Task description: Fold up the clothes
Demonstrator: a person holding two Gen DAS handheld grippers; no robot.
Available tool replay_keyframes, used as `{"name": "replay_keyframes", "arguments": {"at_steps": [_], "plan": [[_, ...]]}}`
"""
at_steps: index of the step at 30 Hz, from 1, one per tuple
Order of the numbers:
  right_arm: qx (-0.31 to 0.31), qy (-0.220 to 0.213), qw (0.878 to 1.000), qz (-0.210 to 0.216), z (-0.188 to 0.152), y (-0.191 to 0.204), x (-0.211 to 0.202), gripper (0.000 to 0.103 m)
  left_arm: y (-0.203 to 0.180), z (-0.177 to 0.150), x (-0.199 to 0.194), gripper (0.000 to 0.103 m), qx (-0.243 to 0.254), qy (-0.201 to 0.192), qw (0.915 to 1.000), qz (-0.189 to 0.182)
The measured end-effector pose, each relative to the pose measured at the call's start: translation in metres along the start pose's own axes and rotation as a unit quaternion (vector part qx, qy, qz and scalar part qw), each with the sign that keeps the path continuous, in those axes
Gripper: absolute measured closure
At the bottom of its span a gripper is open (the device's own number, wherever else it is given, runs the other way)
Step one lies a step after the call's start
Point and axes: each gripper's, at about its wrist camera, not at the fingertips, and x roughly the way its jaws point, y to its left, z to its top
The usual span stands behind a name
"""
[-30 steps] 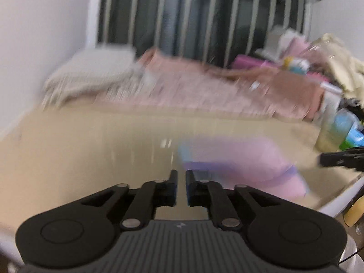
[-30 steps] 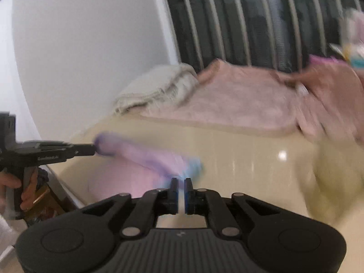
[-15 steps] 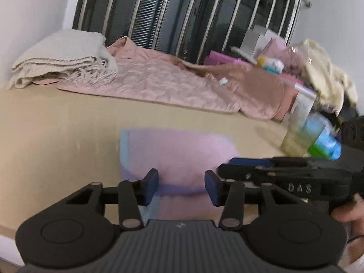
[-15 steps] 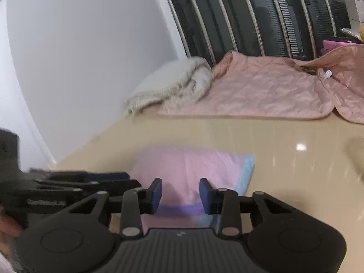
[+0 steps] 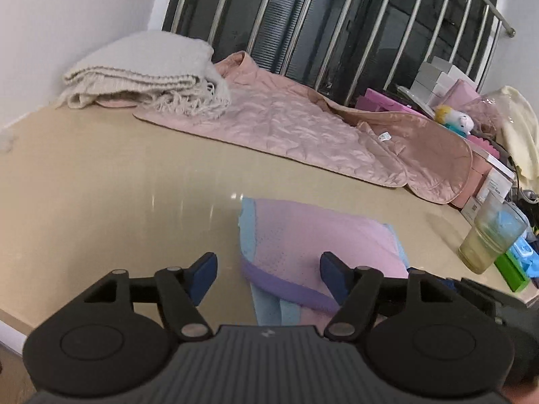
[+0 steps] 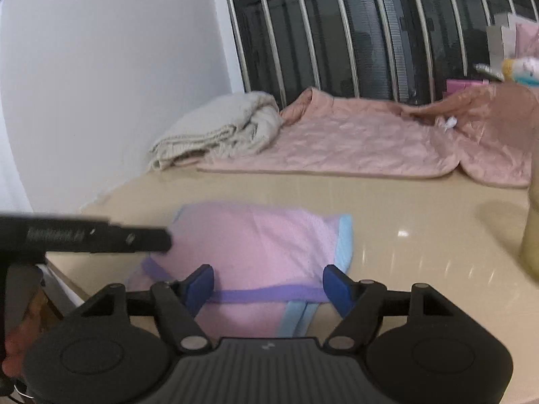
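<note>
A small pink garment [image 5: 313,239] with light blue and purple trim lies folded flat on the beige table [image 5: 111,195], near its front edge. It also shows in the right wrist view [image 6: 256,235]. My left gripper [image 5: 266,272] is open and empty, just in front of the garment's near edge. My right gripper [image 6: 267,284] is open and empty, its fingers spread over the purple band at the garment's near side. The left gripper's black body [image 6: 84,235] reaches in from the left of the right wrist view.
A pink quilted jacket [image 5: 296,128] and a folded cream blanket [image 5: 145,74] lie at the table's back by a barred window. A cup of yellowish liquid [image 5: 488,239], boxes and clutter [image 5: 448,97] crowd the right side.
Both grippers were shut, carrying the garment's edge over. They opened, let the garment go, and it now lies folded flat while both grippers have drawn back slightly.
</note>
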Motion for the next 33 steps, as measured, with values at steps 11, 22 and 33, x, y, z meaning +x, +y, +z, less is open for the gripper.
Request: {"name": "replay_keyframes", "arguments": {"at_steps": [11, 22, 33], "plan": [[0.013, -0.023, 1.000, 0.004, 0.004, -0.014, -0.007, 0.032, 0.007, -0.001, 0.004, 0.027, -0.016, 0.014, 0.9996, -0.016], [-0.077, -0.053, 0.996, -0.013, -0.024, 0.006, 0.001, 0.034, -0.017, -0.007, 0.013, 0.041, 0.044, 0.020, 0.9983, -0.032], [-0.073, -0.073, 0.994, 0.025, -0.033, 0.021, -0.012, 0.083, -0.003, -0.009, 0.005, 0.085, -0.001, 0.024, 0.9953, -0.094]]}}
